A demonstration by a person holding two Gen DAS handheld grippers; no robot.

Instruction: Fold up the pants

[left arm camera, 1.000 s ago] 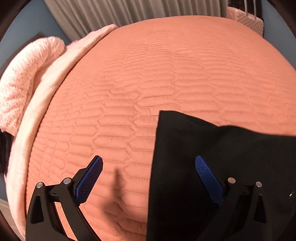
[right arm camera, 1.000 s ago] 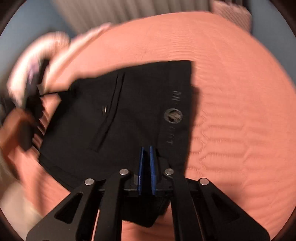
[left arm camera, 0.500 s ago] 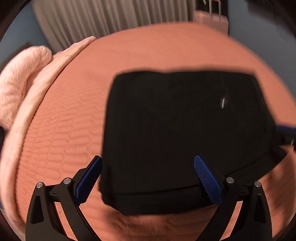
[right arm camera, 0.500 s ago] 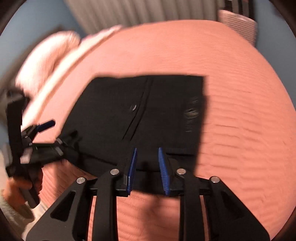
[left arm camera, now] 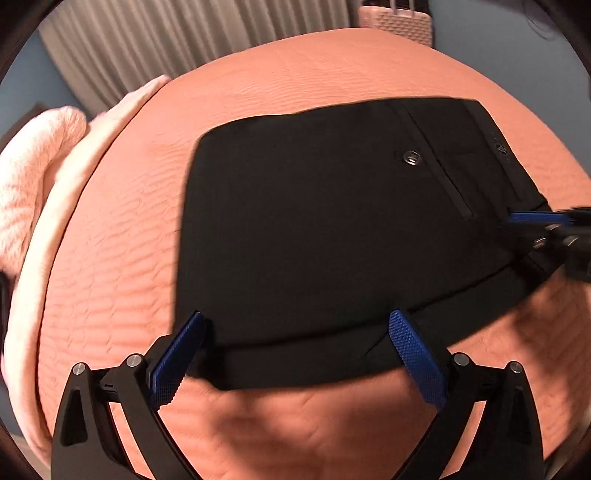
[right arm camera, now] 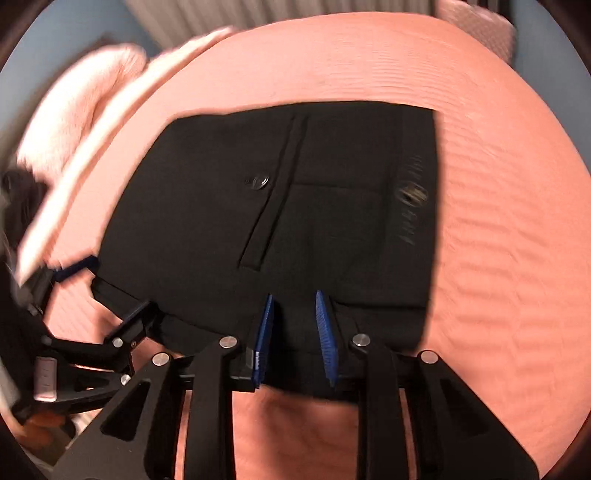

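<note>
The black pants (left arm camera: 332, 229) lie folded into a flat stack on the salmon quilted bed (left arm camera: 122, 221), back pocket and button facing up; they also show in the right wrist view (right arm camera: 295, 206). My left gripper (left arm camera: 295, 332) is open and empty, its blue pads straddling the stack's near edge. My right gripper (right arm camera: 293, 314) is open and empty at the near edge by the waistband; it also shows at the right of the left wrist view (left arm camera: 543, 229). The left gripper also shows at the lower left of the right wrist view (right arm camera: 103, 291).
A pale pink fuzzy pillow and blanket (left arm camera: 29, 192) lie along the bed's left side. A grey curtain (left arm camera: 166, 40) and a pink ridged case (left arm camera: 395, 20) stand beyond the far edge. Bare quilt (right arm camera: 517, 221) lies to the right of the pants.
My right gripper has let go of the pants and opened. Both grippers have drawn back toward the near edge; the pants now lie flat and folded.
</note>
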